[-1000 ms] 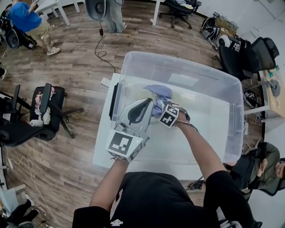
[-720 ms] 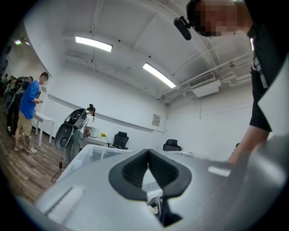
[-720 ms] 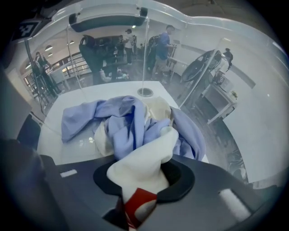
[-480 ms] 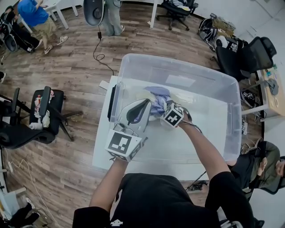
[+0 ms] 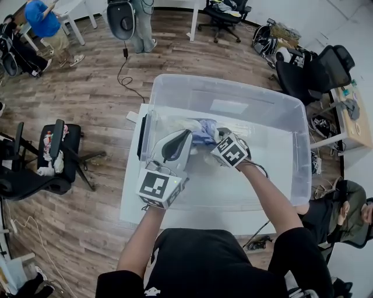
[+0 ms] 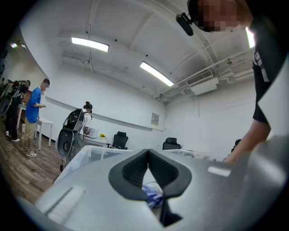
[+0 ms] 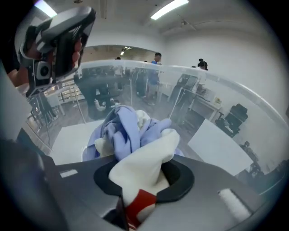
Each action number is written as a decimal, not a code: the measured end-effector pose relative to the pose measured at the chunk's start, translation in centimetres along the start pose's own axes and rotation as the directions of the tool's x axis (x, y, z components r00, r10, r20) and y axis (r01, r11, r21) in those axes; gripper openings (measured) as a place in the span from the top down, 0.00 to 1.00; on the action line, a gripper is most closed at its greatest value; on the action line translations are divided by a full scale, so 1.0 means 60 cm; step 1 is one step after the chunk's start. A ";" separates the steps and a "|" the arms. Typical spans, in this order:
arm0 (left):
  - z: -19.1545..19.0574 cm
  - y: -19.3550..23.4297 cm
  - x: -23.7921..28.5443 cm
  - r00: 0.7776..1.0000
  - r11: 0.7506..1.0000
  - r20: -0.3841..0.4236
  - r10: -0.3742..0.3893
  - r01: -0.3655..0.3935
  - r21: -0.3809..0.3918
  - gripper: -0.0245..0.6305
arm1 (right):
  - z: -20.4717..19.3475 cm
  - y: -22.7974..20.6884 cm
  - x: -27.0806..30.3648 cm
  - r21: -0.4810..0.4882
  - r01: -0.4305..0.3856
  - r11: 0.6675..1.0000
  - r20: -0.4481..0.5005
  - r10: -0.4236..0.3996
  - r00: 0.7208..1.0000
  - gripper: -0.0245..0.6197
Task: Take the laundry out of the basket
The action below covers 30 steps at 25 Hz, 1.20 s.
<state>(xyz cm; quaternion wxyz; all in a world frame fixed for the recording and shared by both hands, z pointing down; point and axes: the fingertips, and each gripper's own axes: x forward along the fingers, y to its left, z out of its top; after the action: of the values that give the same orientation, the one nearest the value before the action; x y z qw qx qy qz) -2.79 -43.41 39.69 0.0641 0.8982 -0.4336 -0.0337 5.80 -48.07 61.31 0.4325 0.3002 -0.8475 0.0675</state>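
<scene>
My right gripper (image 7: 143,179) pinched a cream fold of the laundry (image 7: 128,135), a soft, light, floppy bundle inside the basket (image 5: 233,88) that I judged best held by a thick bunch, while my left gripper (image 6: 148,154) stayed pressed together, empty.

A black chair (image 5: 55,154) stands on the wood floor (image 5: 93,99), left of the white surface (image 5: 131,192). A person in blue (image 5: 39,17) stands well apart, and more chairs (image 5: 309,73) stand right.

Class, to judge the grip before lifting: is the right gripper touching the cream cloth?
Touching. The right gripper view shows the cream cloth pinched between the right gripper's pads.
</scene>
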 end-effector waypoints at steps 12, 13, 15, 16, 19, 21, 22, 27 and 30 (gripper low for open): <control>0.017 -0.004 -0.013 1.000 0.999 0.027 0.011 -0.012 0.030 0.95 | 0.101 -0.003 -0.174 0.175 0.071 0.982 0.295 -0.121 0.948 0.75; 0.021 -0.005 -0.015 0.999 0.999 0.031 0.013 -0.014 0.034 0.95 | 0.107 -0.003 -0.190 0.197 0.078 0.977 0.322 -0.139 0.936 0.75; 0.028 -0.009 -0.021 0.999 0.999 0.040 0.013 -0.015 0.040 0.95 | 0.117 -0.004 -0.221 0.241 0.086 0.967 0.375 -0.175 0.910 0.75; 0.031 -0.013 -0.025 0.999 0.999 0.045 0.013 -0.015 0.043 0.95 | 0.120 -0.003 -0.235 0.259 0.090 0.962 0.400 -0.191 0.896 0.75; 0.040 -0.025 -0.034 0.999 0.998 0.053 0.008 -0.011 0.057 0.95 | 0.125 -0.005 -0.272 0.299 0.103 0.949 0.459 -0.237 0.856 0.75; 0.044 -0.034 -0.040 0.999 0.998 0.051 0.004 -0.007 0.062 0.95 | 0.126 -0.007 -0.297 0.326 0.110 0.939 0.485 -0.266 0.833 0.75; 0.046 -0.038 -0.043 0.999 0.998 0.051 0.004 -0.007 0.063 0.95 | 0.126 -0.007 -0.310 0.339 0.112 0.934 0.497 -0.279 0.821 0.75; 0.067 -0.042 -0.063 0.995 0.996 0.091 0.030 -0.037 0.082 0.95 | 0.139 0.003 -0.364 0.369 0.116 0.922 0.564 -0.321 0.761 0.75; 0.089 -0.051 -0.069 0.994 0.996 0.106 0.018 -0.027 0.084 0.95 | 0.143 0.007 -0.389 0.387 0.105 0.916 0.595 -0.335 0.731 0.75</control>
<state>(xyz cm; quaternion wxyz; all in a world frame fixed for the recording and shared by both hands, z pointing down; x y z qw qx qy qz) -3.59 -38.73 33.97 0.0032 0.8922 -0.4473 -0.0618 10.01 -40.41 38.03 0.0605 0.4717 -0.8785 0.0461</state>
